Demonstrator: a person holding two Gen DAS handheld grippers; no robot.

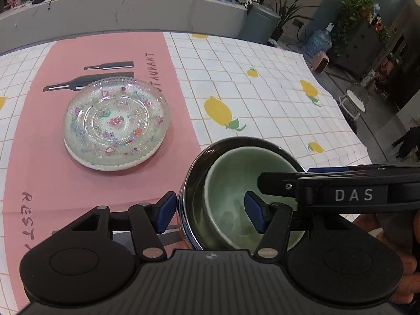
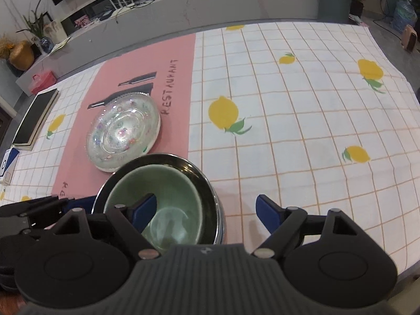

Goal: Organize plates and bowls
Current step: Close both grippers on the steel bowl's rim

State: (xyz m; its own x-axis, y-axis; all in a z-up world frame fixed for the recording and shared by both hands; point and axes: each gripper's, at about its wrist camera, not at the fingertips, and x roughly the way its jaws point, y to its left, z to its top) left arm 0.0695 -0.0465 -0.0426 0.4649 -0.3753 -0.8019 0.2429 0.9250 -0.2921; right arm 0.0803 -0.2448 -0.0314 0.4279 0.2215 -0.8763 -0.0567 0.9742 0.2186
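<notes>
A pale green bowl [image 1: 236, 183] sits nested inside a dark shiny steel bowl [image 1: 189, 183] at the pink placemat's [image 1: 78, 197] near right edge. My left gripper [image 1: 210, 215] is open and straddles the nested bowls' left rim, with one pad outside the steel wall and one inside the green bowl. My right gripper [image 2: 207, 211] is open and straddles the right rim of the green bowl [image 2: 168, 183] and steel bowl [image 2: 210, 197]. No pad presses on a wall. A patterned glass plate [image 1: 115, 120] lies stacked on a white plate [image 1: 110, 166] on the placemat, also seen as the glass plate [image 2: 123, 134].
A lemon-print checked tablecloth [image 2: 288, 131] covers the table. A dark flat book [image 2: 34, 120] and a blue-white box [image 2: 8, 162] lie at the cloth's left edge. A grey ledge [image 2: 236, 2] runs behind the table. The person's hand [image 1: 409, 262] shows at the right.
</notes>
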